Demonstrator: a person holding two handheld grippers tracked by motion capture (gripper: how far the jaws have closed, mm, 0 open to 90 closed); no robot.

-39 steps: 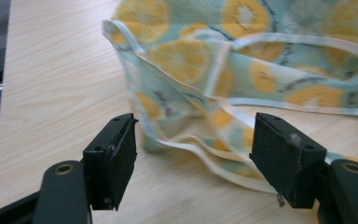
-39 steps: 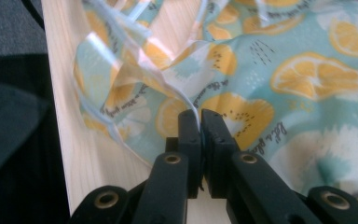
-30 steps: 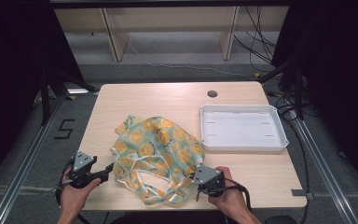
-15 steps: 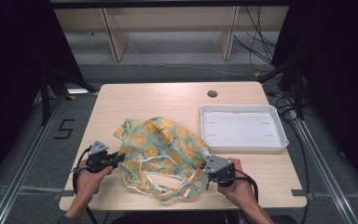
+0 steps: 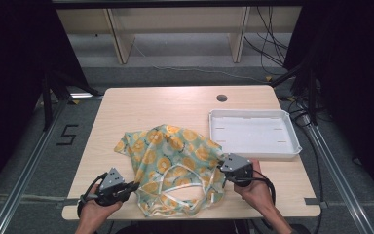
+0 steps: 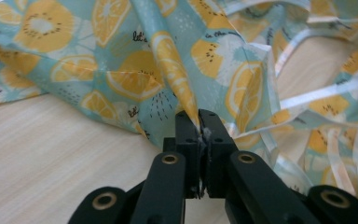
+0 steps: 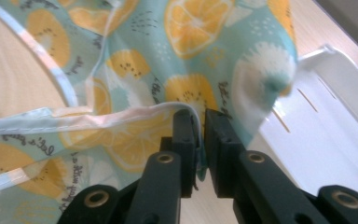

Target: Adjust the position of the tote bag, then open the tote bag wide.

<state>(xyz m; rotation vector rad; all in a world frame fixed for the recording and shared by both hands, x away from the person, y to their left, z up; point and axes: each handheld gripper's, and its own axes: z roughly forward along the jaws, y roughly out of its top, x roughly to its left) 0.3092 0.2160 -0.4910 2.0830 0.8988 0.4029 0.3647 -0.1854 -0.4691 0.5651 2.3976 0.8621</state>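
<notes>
Garment: a light blue cloth (image 5: 173, 165) printed with orange citrus slices and edged with pale tape lay crumpled on the near half of the worktop (image 5: 175, 105), between the two hands, its loops of trim spread toward the front edge.

Left tongs (image 5: 135, 185): held low at the cloth's left side, near the front left of the worktop. In the left gripper view the left tongs (image 6: 199, 122) had just been closing, and the jaws stood together on a raised ridge of the fabric, which ran up and away from the tips in a taut fold.

Right tongs (image 5: 222, 174): at the cloth's right edge, just in front of the tray. In the right gripper view the right tongs (image 7: 199, 120) had just been opening slightly; a narrow gap showed between the jaws, with the taped hem of the cloth draped over the tips and down between them, still clamped.

Left hand (image 5: 95, 207): wrapped around its gripper body at the worktop's front edge, cable looping beneath it.

Right hand (image 5: 255, 187): gripping from behind, cable curling to its right.

Tray: a white shallow tray (image 5: 292, 141) sat on the right half of the worktop, its near left corner just beside the cloth.

Hole: a small dark round port (image 5: 221, 97) lay in the worktop behind the tray.
</notes>
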